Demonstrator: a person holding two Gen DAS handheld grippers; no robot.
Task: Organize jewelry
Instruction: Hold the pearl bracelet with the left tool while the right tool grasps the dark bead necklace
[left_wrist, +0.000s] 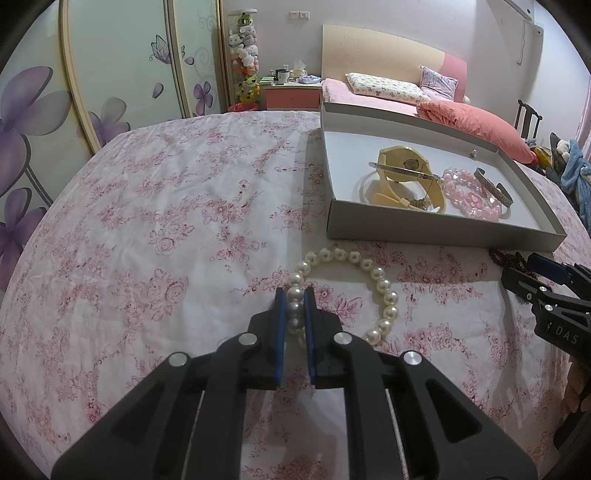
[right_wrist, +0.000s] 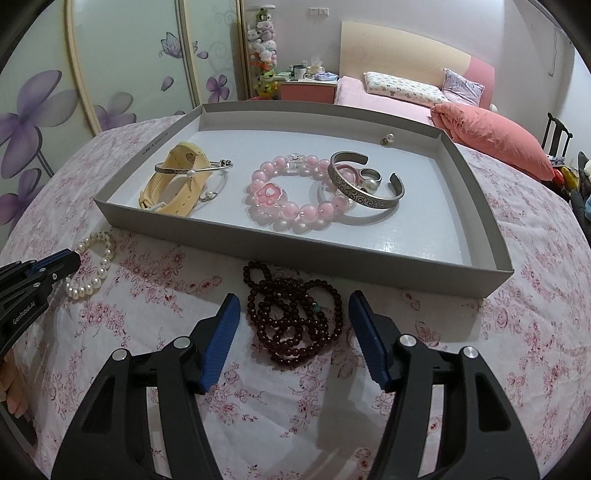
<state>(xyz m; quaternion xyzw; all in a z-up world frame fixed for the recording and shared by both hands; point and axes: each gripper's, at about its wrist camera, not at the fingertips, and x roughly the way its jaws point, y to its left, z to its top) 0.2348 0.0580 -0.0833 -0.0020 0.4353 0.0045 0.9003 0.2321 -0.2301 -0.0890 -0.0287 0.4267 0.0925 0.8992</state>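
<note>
A: Left claw (left_wrist: 294, 295) status?
B: Closed on pearl bracelet (left_wrist: 382, 291), which lay on the surface (left_wrist: 147, 221) just in front of tray (left_wrist: 406, 230). Beads prob. slick, strand floppy.
A: Right claw (right_wrist: 291, 314)?
B: Wide open, straddling dark bead strand (right_wrist: 295, 317). Light, limp; I'd pinch the bunched middle.

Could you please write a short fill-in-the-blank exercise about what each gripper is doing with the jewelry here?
1. The left gripper is shut on the ____ bracelet.
2. The right gripper is ____, one finger on each side of the dark bead necklace.
3. The pink bead bracelet lies inside the grey ____.
4. The dark bead necklace lies on the floral ____, outside the tray.

Missing words: pearl; open; tray; cloth
</note>
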